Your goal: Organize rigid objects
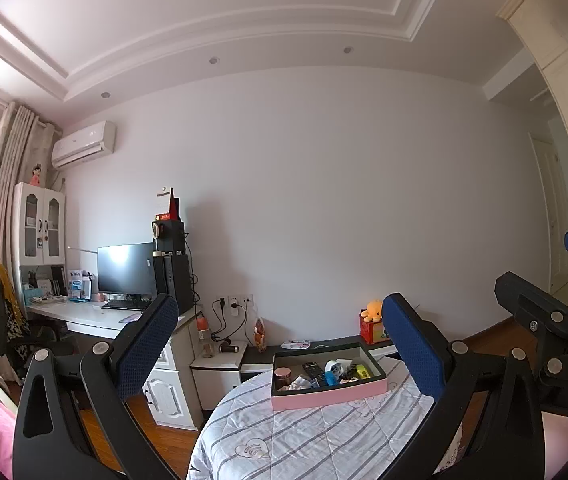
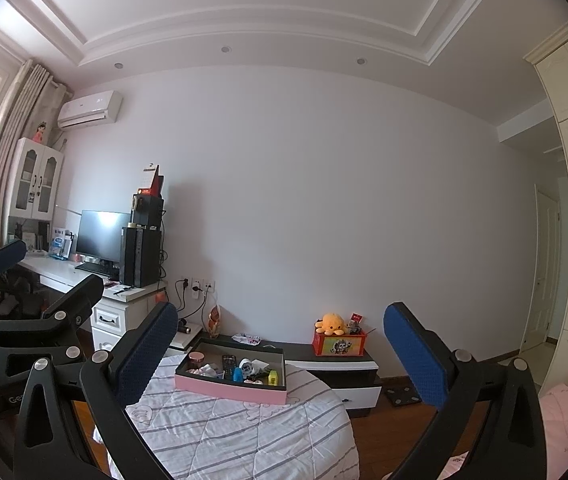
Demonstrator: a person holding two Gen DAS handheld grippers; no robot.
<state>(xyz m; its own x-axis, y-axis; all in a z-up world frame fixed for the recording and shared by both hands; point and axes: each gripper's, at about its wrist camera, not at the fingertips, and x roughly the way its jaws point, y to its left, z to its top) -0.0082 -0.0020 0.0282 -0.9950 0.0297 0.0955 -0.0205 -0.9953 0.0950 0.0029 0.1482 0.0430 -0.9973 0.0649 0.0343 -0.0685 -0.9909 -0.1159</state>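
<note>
Left wrist view. Our left gripper [image 1: 279, 344] is raised, jaws spread wide and holding nothing. Framed between the two blue pads, beyond their tips, sits the pink-sided tray [image 1: 326, 398] on the striped quilt [image 1: 284, 432] of the bed. Contents, as far as we can make out:
- a copper-lidded jar [image 1: 282, 374] at the end nearer the left pad
- a black remote control [image 1: 314, 372] about the middle
- a blue item [image 1: 330, 379] and a yellow item [image 1: 362, 372] toward the right pad
- small crumpled pieces we cannot identify

Outside the right pad the other gripper shows in part. Past the tray, behind the right pad, an orange plush [image 1: 372, 310] sits on a red box [image 1: 374, 330].

Right wrist view. Our right gripper [image 2: 279, 344] is likewise released and empty, jaws wide. The tray [image 2: 229, 390] lies between the pads, nearer the left one; the jar [image 2: 195, 357] and remote [image 2: 228, 362] show again. The left gripper's frame appears outside the left pad.

Judgement — the rigid objects already lie gathered in the tray, a scene that fits either things collected and the grippers drawn back, or a jumbled tray awaiting sorting. We judge the wide, level hold keeps both cameras on the tray — no contact anywhere
</note>
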